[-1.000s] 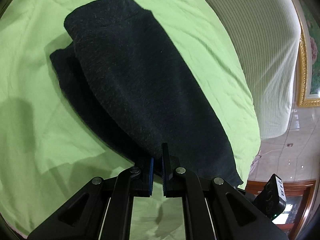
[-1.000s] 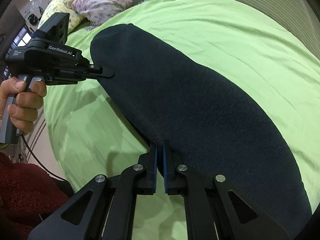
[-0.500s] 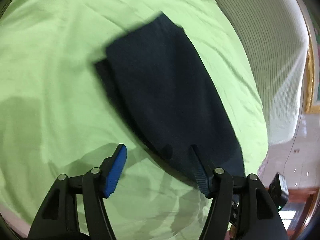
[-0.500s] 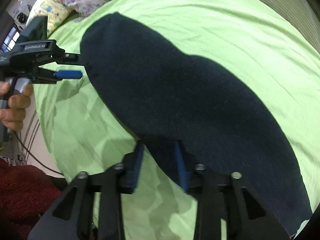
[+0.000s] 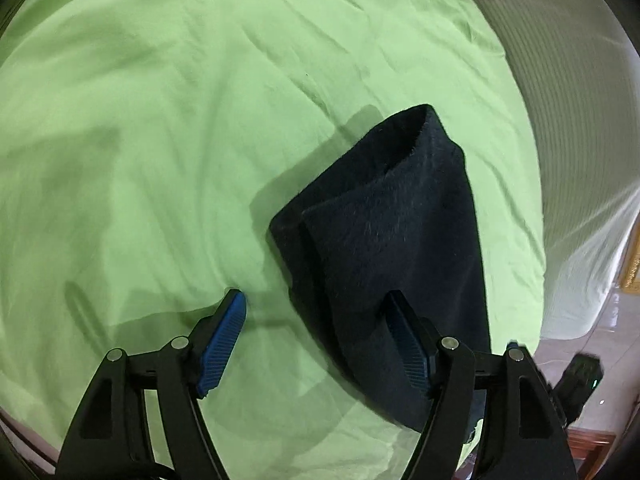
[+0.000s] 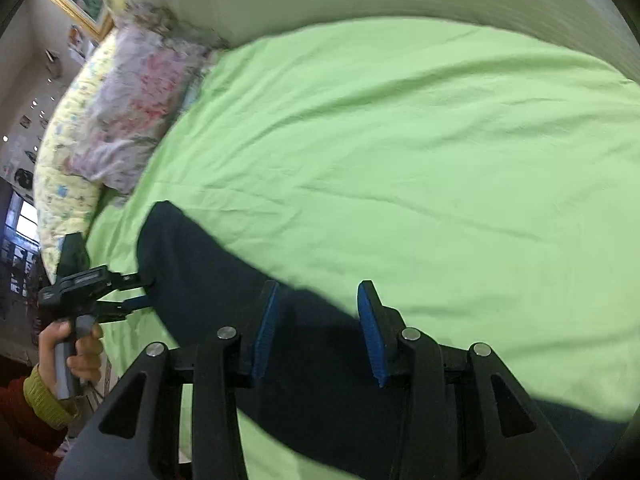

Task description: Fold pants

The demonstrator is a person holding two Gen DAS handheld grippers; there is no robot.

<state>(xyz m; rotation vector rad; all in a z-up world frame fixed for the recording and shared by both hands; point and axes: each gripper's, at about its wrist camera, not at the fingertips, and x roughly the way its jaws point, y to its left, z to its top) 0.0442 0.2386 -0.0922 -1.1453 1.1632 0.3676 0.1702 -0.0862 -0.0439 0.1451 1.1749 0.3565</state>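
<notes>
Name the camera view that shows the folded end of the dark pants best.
Left wrist view: the pants show their stacked layers and open end sharply. The right wrist view shows them only as a blurred, featureless dark band.

No legible text recorded.
A faint pale marking showed on the body of the left gripper (image 6: 138,294) in the right wrist view, too small and blurred to read. Nothing else carried readable letters, numbers or signs.
</notes>
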